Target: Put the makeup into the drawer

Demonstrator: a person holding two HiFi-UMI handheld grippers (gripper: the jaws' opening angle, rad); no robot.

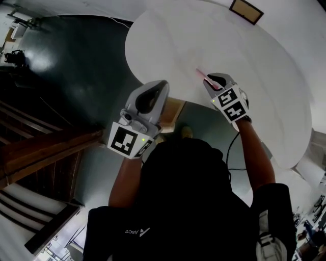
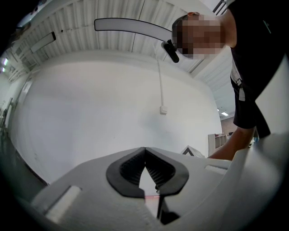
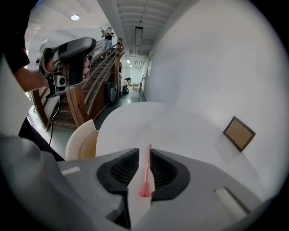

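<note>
In front of you stands a large round white table (image 1: 254, 66) on a glossy dark green floor (image 1: 76, 66), with a pale beige chair (image 3: 79, 144) at its edge. To your left rises a dark wooden staircase (image 1: 35, 148). A small brown picture frame (image 3: 239, 133) hangs on the white wall (image 3: 216, 67), and ceiling lights (image 3: 75, 17) glow overhead.

The bench (image 1: 254, 56) is smooth, matt white; the floor (image 1: 76, 71) dark and glossy; the stairs (image 1: 41, 148) varnished wood. The pink makeup stick (image 3: 145, 176) looks like translucent plastic, the right gripper (image 3: 141, 152) matt grey with ribbed black jaws.

White table (image 1: 229, 41), wooden-framed picture (image 1: 246, 11)
</note>
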